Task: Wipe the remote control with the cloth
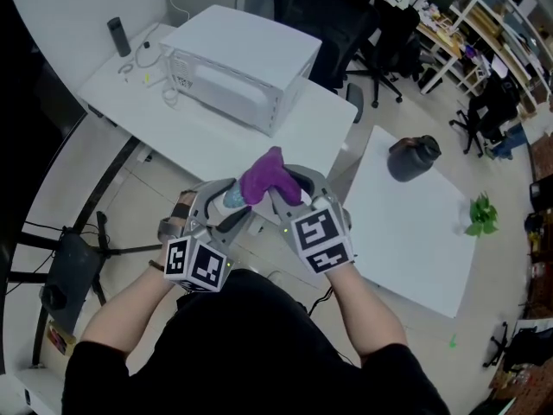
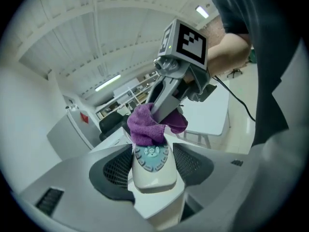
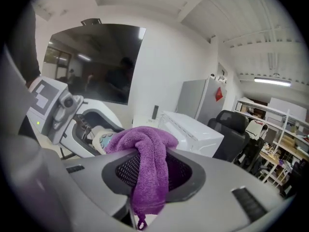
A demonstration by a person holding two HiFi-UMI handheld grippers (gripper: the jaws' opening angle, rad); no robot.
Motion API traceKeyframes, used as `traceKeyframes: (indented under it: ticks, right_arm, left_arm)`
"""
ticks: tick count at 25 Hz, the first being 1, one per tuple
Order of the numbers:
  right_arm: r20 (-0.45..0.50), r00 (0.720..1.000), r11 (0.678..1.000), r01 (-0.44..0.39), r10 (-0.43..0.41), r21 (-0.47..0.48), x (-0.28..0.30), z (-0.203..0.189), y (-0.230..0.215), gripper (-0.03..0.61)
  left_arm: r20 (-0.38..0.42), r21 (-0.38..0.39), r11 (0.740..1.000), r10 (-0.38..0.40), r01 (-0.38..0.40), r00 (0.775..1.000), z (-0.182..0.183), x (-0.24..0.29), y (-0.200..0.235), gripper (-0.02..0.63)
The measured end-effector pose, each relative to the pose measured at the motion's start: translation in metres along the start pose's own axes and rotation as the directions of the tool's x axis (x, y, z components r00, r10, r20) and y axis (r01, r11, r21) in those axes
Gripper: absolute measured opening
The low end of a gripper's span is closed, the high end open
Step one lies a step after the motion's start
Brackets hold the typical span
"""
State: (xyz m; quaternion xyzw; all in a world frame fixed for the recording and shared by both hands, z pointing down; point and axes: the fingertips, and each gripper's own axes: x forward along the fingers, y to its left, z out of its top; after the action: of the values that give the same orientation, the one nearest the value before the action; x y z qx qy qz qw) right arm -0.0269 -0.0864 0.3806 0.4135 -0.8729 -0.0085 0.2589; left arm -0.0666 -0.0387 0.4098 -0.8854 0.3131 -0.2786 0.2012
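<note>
Standing beside this person, I am counting two grippers, one remote control and one purple cloth, all meeting at the centre of the head view. The left gripper (image 1: 223,204) is clamping the pale remote control (image 2: 152,164) between its jaws by the near end, the button face turned up towards that gripper's own camera. The right gripper (image 1: 289,188) is pinching the purple cloth (image 3: 150,170), which is bunching over the top of its jaws and trailing down between them. In the left gripper view the cloth is lying over the far end of the remote and touching it. Both bare forearms are reaching up from the lower middle of the head view, slanting inwards so the two marker cubes are sitting side by side and the jaw tips are converging, held in the air over the floor gap between two white tables (image 1: 216,141). On the upper left table one white box-shaped appliance (image 1: 242,63) is sitting with one dark cylinder (image 1: 117,35) near the corner; on the right table one dark rounded container (image 1: 413,157) is standing, with one green plant (image 1: 481,214) at that table's right edge.
</note>
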Motion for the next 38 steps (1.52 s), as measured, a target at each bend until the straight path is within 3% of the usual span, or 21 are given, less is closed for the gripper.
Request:
traceKeyframes:
  ticks: [1, 2, 3, 4, 5, 7, 8, 9, 11, 12, 14, 16, 18, 25, 29, 34, 38]
  right_arm:
    - [0.052, 0.999, 0.999, 0.010, -0.012, 0.033, -0.007, 0.009, -0.006, 0.129]
    - [0.119, 0.993, 0.996, 0.012, -0.023, 0.089, -0.015, 0.018, -0.013, 0.129]
    - [0.194, 0.980, 0.986, 0.002, -0.035, 0.166, -0.023, 0.025, -0.020, 0.129]
    - [0.264, 0.963, 0.967, -0.022, -0.047, 0.253, -0.031, 0.031, -0.028, 0.129]
    - [0.321, 0.946, 0.939, -0.062, -0.053, 0.338, -0.035, 0.033, -0.033, 0.129]
    - [0.388, 0.921, 0.871, -0.162, -0.035, 0.464, -0.036, 0.030, -0.031, 0.129]
    - [0.400, 0.916, 0.842, -0.205, -0.015, 0.500, -0.033, 0.026, -0.025, 0.127]
    - [0.406, 0.914, 0.819, -0.242, 0.012, 0.521, -0.029, 0.021, -0.017, 0.127]
    - [0.410, 0.909, 0.787, -0.310, 0.080, 0.533, -0.019, 0.016, 0.006, 0.127]
    - [0.409, 0.905, 0.779, -0.337, 0.114, 0.528, -0.015, 0.015, 0.018, 0.127]
    - [0.399, 0.900, 0.779, -0.376, 0.178, 0.501, -0.007, 0.015, 0.039, 0.127]
    - [0.386, 0.894, 0.791, -0.399, 0.225, 0.464, -0.002, 0.017, 0.053, 0.127]
    - [0.383, 0.893, 0.804, -0.399, 0.234, 0.440, -0.001, 0.019, 0.056, 0.127]
    - [0.388, 0.912, 0.847, -0.305, 0.129, 0.435, -0.004, 0.030, 0.007, 0.127]
    - [0.415, 0.906, 0.858, -0.274, 0.079, 0.434, -0.014, 0.039, -0.013, 0.127]
    - [0.403, 0.896, 0.866, -0.346, 0.189, 0.362, -0.017, 0.035, 0.029, 0.127]
    - [0.366, 0.890, 0.851, -0.401, 0.273, 0.338, -0.011, 0.026, 0.057, 0.127]
  left_arm:
    - [0.016, -0.088, 0.996, -0.011, 0.012, 1.000, -0.001, 0.001, 0.004, 0.252]
    - [0.046, -0.217, 0.976, -0.025, 0.034, 0.999, -0.004, 0.002, 0.010, 0.252]
    - [0.092, -0.383, 0.922, -0.033, 0.066, 0.995, -0.008, 0.002, 0.019, 0.252]
    - [0.149, -0.561, 0.821, -0.021, 0.102, 0.989, -0.013, 0.003, 0.031, 0.252]
    - [0.209, -0.716, 0.683, 0.013, 0.144, 0.978, -0.017, 0.002, 0.045, 0.252]
    - [0.309, -0.882, 0.405, 0.111, 0.241, 0.945, -0.019, -0.003, 0.069, 0.252]
    - [0.351, -0.909, 0.296, 0.157, 0.295, 0.923, -0.017, -0.005, 0.078, 0.252]
    - [0.393, -0.913, 0.204, 0.197, 0.354, 0.898, -0.015, -0.008, 0.085, 0.252]
    - [0.480, -0.874, 0.052, 0.260, 0.484, 0.838, -0.009, -0.011, 0.092, 0.252]
    - [0.515, -0.842, -0.008, 0.282, 0.539, 0.809, -0.006, -0.011, 0.094, 0.252]
    - [0.562, -0.790, -0.083, 0.301, 0.608, 0.771, 0.001, -0.012, 0.093, 0.252]
    - [0.589, -0.760, -0.118, 0.291, 0.639, 0.754, 0.006, -0.012, 0.089, 0.252]
    - [0.609, -0.744, -0.133, 0.269, 0.655, 0.746, 0.010, -0.012, 0.082, 0.252]
    - [0.661, -0.712, -0.149, 0.185, 0.686, 0.727, 0.018, -0.018, 0.057, 0.253]
    - [0.666, -0.711, -0.149, 0.171, 0.687, 0.726, 0.019, -0.018, 0.051, 0.252]
    - [0.638, -0.725, -0.134, 0.241, 0.676, 0.732, 0.010, -0.017, 0.081, 0.252]
    - [0.649, -0.709, -0.134, 0.259, 0.692, 0.715, 0.017, -0.019, 0.088, 0.252]
